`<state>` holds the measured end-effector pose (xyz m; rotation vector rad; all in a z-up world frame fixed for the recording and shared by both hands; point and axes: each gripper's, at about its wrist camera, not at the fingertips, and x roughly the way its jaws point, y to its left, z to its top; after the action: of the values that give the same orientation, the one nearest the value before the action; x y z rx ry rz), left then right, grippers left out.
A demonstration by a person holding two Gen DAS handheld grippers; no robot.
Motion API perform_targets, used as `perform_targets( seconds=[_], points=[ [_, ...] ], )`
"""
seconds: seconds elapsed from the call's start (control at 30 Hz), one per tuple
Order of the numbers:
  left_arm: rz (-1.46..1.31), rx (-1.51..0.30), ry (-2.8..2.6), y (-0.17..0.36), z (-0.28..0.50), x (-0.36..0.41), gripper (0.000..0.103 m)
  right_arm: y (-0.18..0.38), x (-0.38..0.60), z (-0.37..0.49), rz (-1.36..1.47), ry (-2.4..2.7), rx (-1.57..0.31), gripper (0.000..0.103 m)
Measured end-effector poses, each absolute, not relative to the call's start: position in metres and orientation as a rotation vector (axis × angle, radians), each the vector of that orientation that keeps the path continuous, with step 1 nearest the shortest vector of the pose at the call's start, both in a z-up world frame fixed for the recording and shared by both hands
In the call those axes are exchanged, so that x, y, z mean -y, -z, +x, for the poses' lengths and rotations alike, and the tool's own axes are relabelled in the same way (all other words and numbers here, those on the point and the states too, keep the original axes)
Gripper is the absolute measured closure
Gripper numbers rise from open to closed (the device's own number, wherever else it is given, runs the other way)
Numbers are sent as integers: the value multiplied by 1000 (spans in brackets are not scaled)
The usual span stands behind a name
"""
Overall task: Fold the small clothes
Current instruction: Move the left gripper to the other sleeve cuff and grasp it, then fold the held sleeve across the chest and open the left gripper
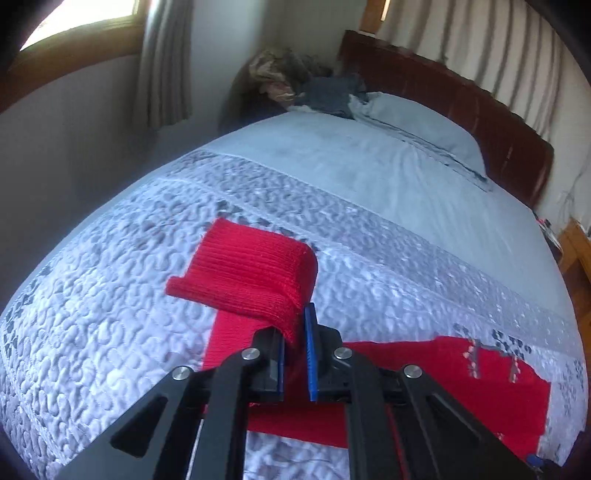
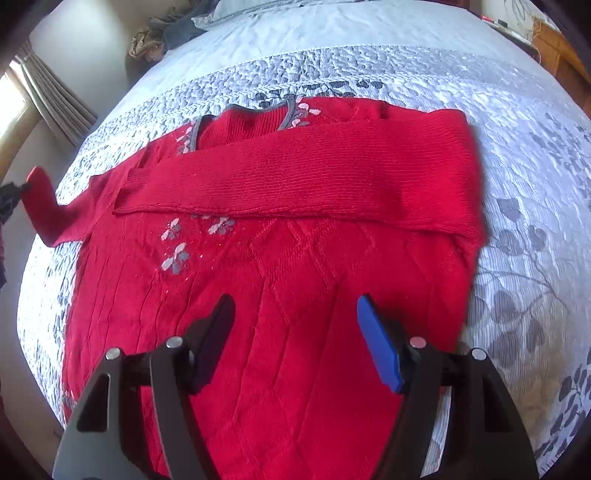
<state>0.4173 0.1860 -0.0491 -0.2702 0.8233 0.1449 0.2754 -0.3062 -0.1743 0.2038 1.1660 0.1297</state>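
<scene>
A red knitted sweater with grey and pink flower motifs lies flat on the quilted bedspread. One sleeve is folded across its chest. The other sleeve is lifted off the bed, its cuff end pinched in my left gripper, which is shut on it. In the right wrist view that raised cuff shows at the far left, with the left gripper dark at the frame edge. My right gripper hovers open over the sweater's lower body, nothing between its fingers.
The bed runs back to a pillow and a dark red headboard. A heap of clothes sits at the far corner. Curtains and a window are on the left; wooden furniture stands on the right.
</scene>
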Motion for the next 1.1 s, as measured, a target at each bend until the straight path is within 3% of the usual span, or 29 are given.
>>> perform_targets(
  seconds=[0.33,0.6,0.9,1.07,1.1],
  points=[
    [-158,-832,131,49,412,-10,94,172,319,256,236,-132,-1136,34],
    [-149,-897,270,86,411,99,94,181,331,248,267,-128,-1140,34],
    [-109,-1064,278,161,418,151,94,188,339,246,293,-126,-1144,33],
    [-134,-1146,311,178,406,141,88,190,336,247,277,-124,-1147,31],
    [-143,-1143,335,171,401,137,81,190,335,248,274,-124,-1148,31]
  ],
)
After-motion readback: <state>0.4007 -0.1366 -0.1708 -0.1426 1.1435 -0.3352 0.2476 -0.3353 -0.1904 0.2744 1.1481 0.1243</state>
